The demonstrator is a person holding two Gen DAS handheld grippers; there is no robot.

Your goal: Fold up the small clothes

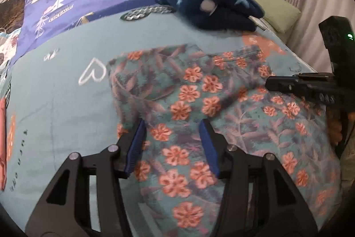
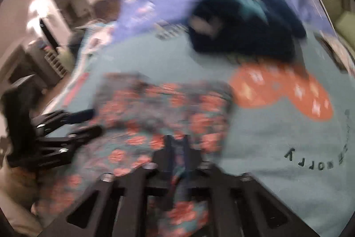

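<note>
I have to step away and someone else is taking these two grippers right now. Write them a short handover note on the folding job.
Left gripper: jaws apart, floral cloth between the blue pads, not visibly clamped.
Right gripper: shut on a pinch of the floral garment; its view is blurred.
Things: the floral garment lies rumpled on the light blue bedspread, near edge toward both grippers. A dark blue garment with stars sits bunched beyond it.
Done: no neat fold shows yet on the floral piece.
Left: close the left gripper on the cloth, fold and flatten the floral garment, then probably the dark blue one.
</note>
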